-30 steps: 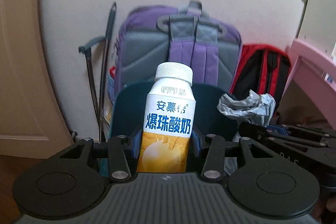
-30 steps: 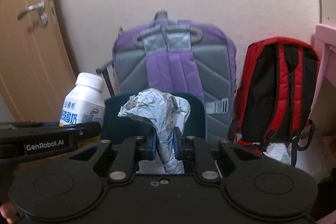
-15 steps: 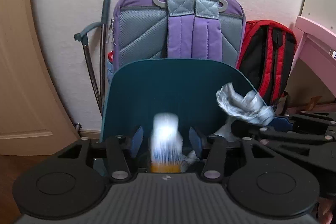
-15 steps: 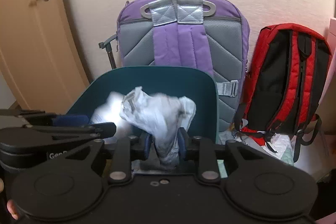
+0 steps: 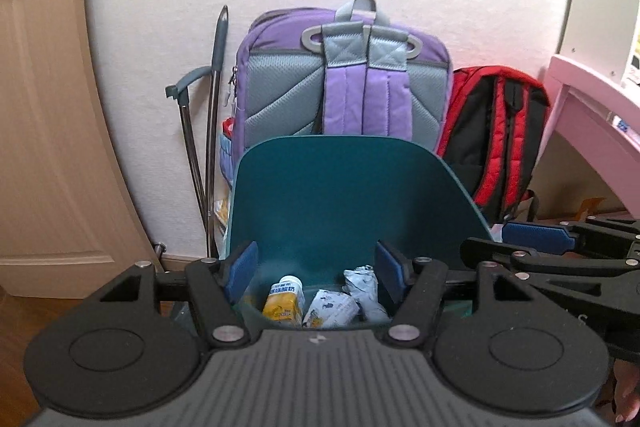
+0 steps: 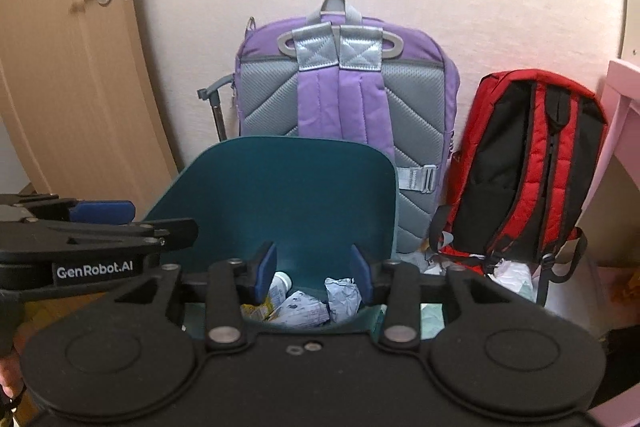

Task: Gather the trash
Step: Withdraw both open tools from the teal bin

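A dark teal bin (image 5: 348, 187) (image 6: 288, 195) stands before me with its lid raised. Inside lie a yellow-and-white yoghurt bottle (image 5: 285, 303) (image 6: 276, 287), a crumpled grey paper wad (image 5: 362, 285) (image 6: 340, 297) and a printed wrapper (image 5: 330, 311) (image 6: 302, 311). My left gripper (image 5: 318, 269) hovers over the bin, its jaws opening with nothing between them. My right gripper (image 6: 314, 269) hovers beside it, jaws also opening and empty. Each gripper shows in the other's view: the right gripper (image 5: 536, 239) at the right edge, the left gripper (image 6: 100, 215) at the left edge.
A purple and grey backpack (image 5: 344, 83) (image 6: 344, 87) leans on the wall behind the bin, a red and black backpack (image 5: 496, 139) (image 6: 528, 163) to its right. A grey-handled pole (image 5: 212, 131) stands left of it. A wooden door (image 6: 68, 47) is at the left, pink furniture (image 5: 592, 119) at the right.
The left gripper let go of the yoghurt bottle and the right let go of the paper wad; both fell into the bin. Both pairs of jaws have spread wider and both grippers rose slightly.
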Available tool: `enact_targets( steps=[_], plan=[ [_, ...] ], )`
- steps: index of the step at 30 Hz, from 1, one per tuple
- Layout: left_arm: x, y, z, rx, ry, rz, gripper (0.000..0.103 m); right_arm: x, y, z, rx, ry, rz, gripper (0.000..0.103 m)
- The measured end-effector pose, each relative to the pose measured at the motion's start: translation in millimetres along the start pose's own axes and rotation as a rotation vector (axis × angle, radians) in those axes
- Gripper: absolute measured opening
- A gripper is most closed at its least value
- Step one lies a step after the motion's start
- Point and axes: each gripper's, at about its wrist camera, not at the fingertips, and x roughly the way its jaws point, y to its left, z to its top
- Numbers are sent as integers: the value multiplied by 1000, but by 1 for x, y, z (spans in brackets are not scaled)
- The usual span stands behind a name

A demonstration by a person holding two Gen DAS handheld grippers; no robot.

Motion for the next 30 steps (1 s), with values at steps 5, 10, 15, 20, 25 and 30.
enact_targets(
  steps=[5,10,15,20,25,30],
  plan=[
    [-36,-4,-7,9,-12,0,64,-35,5,-6,-1,-15,12,41],
    [-74,-6,-15,7,-28,-5,64,-72,11,-15,-9,-33,21,42],
    [-110,-12,-27,20,-40,-21,69,-101,15,-26,0,-39,38,42],
    [-137,-22,-45,48,-33,-40,75,-127,20,-39,-5,-39,64,44],
    [-155,-28,-70,44,-19,-61,83,-145,24,-56,-26,-31,84,47],
    [-159,-27,-96,26,9,-99,86,-154,20,-79,-24,-14,107,49]
  ],
)
